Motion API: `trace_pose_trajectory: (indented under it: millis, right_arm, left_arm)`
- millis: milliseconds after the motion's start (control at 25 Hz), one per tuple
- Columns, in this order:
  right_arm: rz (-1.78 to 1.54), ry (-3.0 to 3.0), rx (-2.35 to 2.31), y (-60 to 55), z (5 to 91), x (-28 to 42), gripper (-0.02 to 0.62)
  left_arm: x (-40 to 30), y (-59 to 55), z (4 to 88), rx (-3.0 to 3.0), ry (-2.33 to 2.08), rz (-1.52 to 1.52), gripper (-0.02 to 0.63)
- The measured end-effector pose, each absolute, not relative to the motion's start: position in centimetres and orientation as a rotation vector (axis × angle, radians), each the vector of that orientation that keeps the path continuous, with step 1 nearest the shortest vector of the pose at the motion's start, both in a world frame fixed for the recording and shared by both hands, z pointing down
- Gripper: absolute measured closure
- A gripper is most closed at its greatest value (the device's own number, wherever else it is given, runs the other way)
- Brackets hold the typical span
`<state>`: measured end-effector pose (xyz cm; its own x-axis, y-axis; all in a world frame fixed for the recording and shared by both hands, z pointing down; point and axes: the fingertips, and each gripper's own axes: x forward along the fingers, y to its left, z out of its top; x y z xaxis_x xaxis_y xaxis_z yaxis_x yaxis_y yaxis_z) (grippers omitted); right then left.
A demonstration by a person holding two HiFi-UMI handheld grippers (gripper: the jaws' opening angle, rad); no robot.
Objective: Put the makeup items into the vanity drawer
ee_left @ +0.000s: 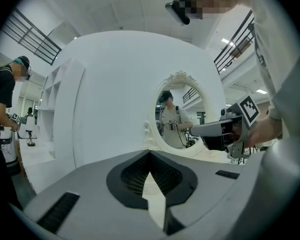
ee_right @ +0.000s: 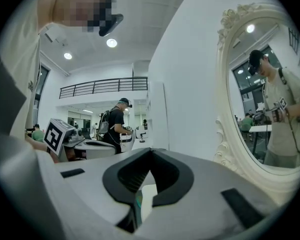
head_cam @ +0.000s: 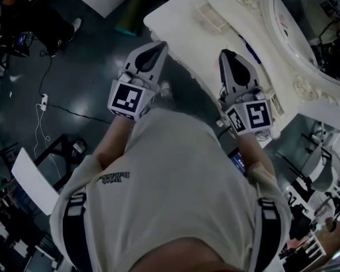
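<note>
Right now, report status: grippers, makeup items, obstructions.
Left gripper shut, empty. Right gripper shut, empty, at vanity edge. Makeup items and drawer not made out. Nothing in the way.

The person wears a pale cream short-sleeved T-shirt (head_cam: 175, 191) with a small dark print (head_cam: 114, 178) on the chest, too small to read. Black shoulder straps (head_cam: 76, 225) carry what look like pale buckles. The left gripper (head_cam: 160, 44) and right gripper (head_cam: 225, 52) are light grey shells, each with a black ribbed teardrop recess and a cube (head_cam: 127, 98) of black-and-white square markers.
</note>
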<state>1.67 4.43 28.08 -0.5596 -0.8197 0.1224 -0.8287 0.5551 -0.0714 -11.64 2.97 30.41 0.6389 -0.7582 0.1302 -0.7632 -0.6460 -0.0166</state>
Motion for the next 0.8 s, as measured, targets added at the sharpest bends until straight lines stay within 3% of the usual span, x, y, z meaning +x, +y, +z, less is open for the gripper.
trace_pose_trajectory:
  millis: [800]
  right_arm:
    - [0.079,-2.646,1.560,-1.0,25.7,0.1,0.592]
  left_arm:
    - [-12.3,-3.0,29.7,2.887,-1.144,0.157,0.592]
